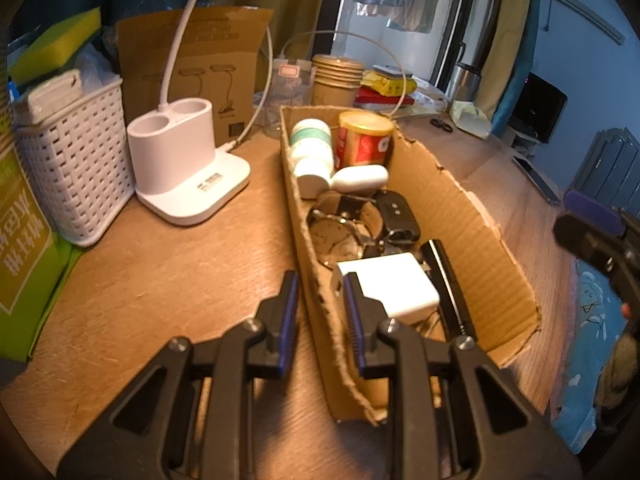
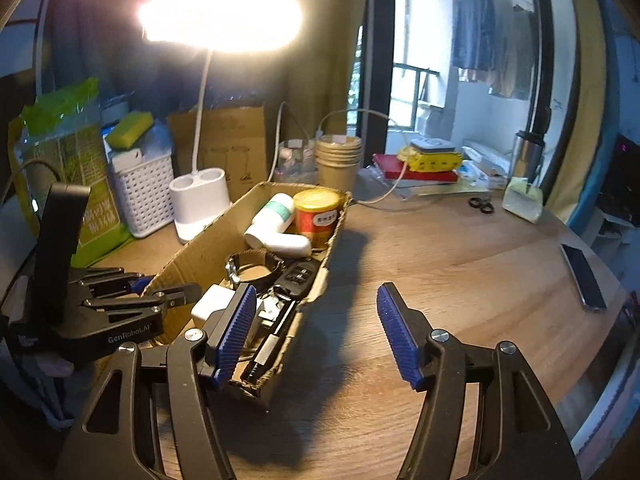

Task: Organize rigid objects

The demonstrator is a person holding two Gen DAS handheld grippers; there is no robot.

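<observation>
Left gripper (image 1: 320, 300) narrowly parted astride near wall of torn brown cardboard box (image 1: 472, 216), unclamped; right gripper (image 2: 316, 332) wide, empty, just right of it. Judged next: clamp wall, reposition box.

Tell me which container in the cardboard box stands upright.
The red can with the gold lid, at the box's far end. The white bottle with the green label beside it lies tilted on its side.
</observation>
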